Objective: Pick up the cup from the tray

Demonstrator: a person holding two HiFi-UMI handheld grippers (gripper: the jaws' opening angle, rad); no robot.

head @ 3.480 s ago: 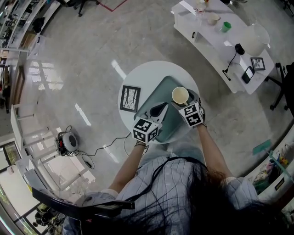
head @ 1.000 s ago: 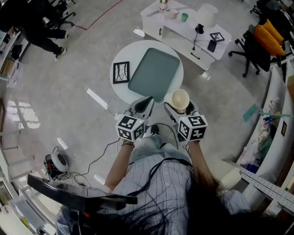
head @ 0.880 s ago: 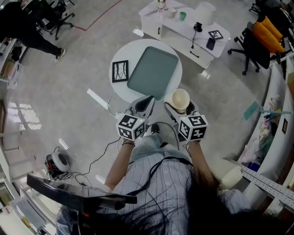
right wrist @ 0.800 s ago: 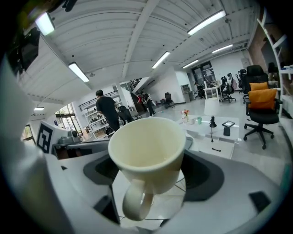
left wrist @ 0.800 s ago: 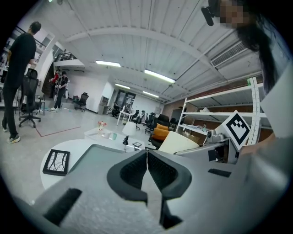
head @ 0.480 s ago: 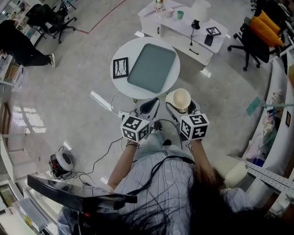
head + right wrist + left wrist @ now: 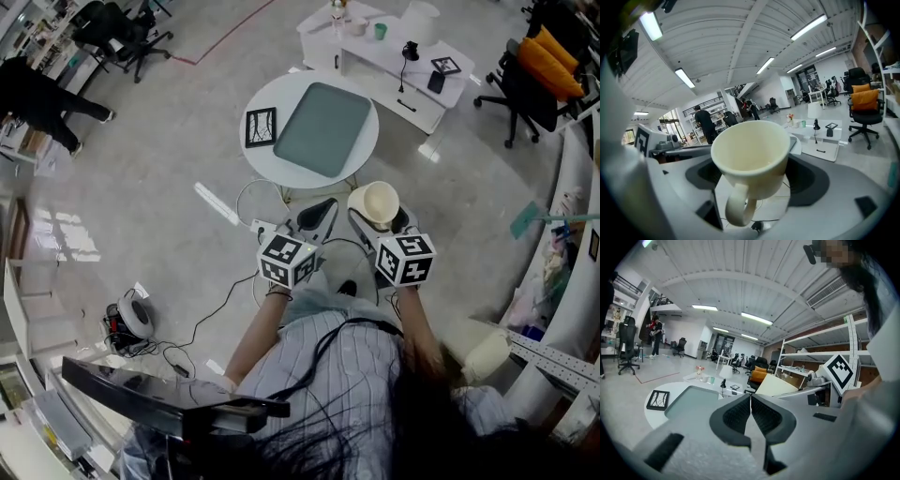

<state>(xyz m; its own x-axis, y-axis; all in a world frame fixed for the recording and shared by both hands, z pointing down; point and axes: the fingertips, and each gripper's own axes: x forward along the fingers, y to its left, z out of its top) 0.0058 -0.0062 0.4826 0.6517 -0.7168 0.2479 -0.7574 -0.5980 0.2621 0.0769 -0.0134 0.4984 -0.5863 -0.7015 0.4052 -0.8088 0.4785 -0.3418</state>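
Head view, room: polished grey floor (image 7: 141,178); white round table (image 7: 261,161) carrying a grey-green tray (image 7: 325,128) and a framed picture (image 7: 260,127) just left of it.
Head view, cup: cream cup (image 7: 378,202), mouth up, off the tray and clear of the round table on the person's side, over the floor.
Head view, surroundings: long white desk (image 7: 394,58) beyond the round table; loose cables between table and person.
Left gripper view, fingers: left gripper (image 7: 750,404) clenched, pads meeting, nothing between them; round table (image 7: 680,385) ahead to its left.
Right gripper view, fingers: right gripper (image 7: 752,176) grasping the cup (image 7: 750,159), one dark pad (image 7: 808,183) at each side of the body, handle (image 7: 738,206) pointing down toward the camera.
Right gripper view, interior: cup looks empty.
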